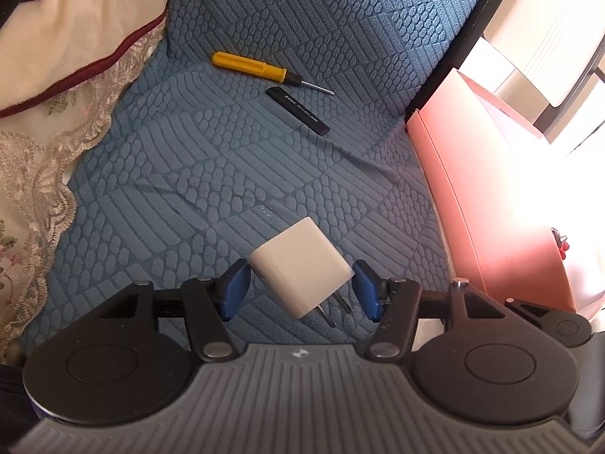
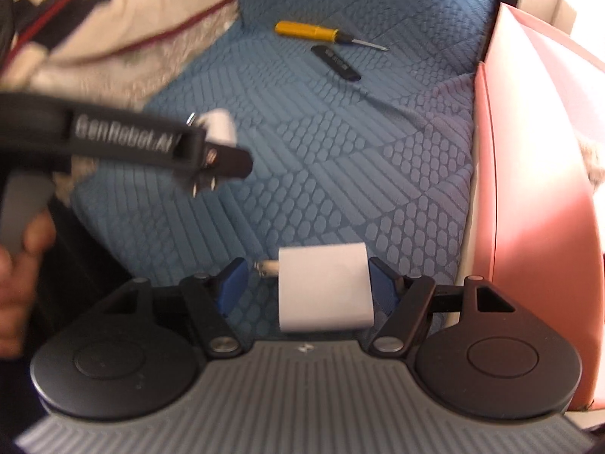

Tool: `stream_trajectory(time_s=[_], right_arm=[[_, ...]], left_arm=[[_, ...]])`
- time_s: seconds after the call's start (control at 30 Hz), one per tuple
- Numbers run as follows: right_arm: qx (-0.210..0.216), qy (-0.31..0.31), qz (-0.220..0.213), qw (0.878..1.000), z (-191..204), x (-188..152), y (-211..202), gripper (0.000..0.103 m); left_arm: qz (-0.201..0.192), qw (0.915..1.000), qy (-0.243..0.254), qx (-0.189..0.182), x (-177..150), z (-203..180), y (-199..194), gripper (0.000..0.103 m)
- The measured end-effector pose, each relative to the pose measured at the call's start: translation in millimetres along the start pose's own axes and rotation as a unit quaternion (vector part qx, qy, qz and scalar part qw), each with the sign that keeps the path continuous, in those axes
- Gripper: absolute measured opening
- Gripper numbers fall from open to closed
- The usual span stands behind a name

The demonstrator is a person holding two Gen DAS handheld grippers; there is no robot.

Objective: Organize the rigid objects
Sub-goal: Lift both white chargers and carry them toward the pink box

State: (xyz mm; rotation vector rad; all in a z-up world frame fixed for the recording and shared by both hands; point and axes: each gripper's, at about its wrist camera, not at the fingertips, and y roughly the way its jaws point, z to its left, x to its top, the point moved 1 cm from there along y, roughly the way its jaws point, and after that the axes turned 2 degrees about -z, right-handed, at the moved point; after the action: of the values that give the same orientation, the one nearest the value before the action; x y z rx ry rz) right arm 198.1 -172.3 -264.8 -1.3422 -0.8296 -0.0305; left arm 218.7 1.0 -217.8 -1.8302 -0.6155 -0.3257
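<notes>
A white charger (image 1: 302, 266) is clamped corner to corner in the left claw (image 1: 302, 289), prongs toward the camera. In the right claw (image 2: 308, 283), jaws apart, a white plug block (image 2: 323, 287) is seen against the right pad only. Farther back on the blue sofa cover (image 1: 181, 174), near the backrest, a black bar (image 1: 297, 110) and a yellow screwdriver (image 1: 251, 67) are laid; a pink box (image 1: 484, 189) is set at the right edge.
</notes>
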Motion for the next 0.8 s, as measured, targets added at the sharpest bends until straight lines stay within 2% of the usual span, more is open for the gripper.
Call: stream_trajectory(time_s=[0.4, 0.57, 0.63, 0.8], right_arm=[[-0.001, -0.006, 0.011, 1.000, -5.1, -3.6, 3.3, 0.070], [-0.009, -0.017, 0.013, 1.000, -4.2, -2.0, 7.5, 0.062], [-0.018, -0.012, 0.005, 1.000, -4.7, -1.9, 6.5, 0.053], [-0.026, 0.018, -0.024, 0.999, -11.6, 0.8, -3.3, 0.053]], left_arm=[[0.005, 1.0000, -0.002, 0.007, -0.8, 1.1, 3.2, 0.065], [0.002, 1.0000, -0.004, 0.006, -0.5, 0.9, 2.0, 0.065], [0.001, 1.0000, -0.005, 0.005, -0.1, 1.0, 1.0, 0.065], [-0.006, 1.0000, -0.008, -0.001, 2.1, 2.4, -5.2, 0.065]])
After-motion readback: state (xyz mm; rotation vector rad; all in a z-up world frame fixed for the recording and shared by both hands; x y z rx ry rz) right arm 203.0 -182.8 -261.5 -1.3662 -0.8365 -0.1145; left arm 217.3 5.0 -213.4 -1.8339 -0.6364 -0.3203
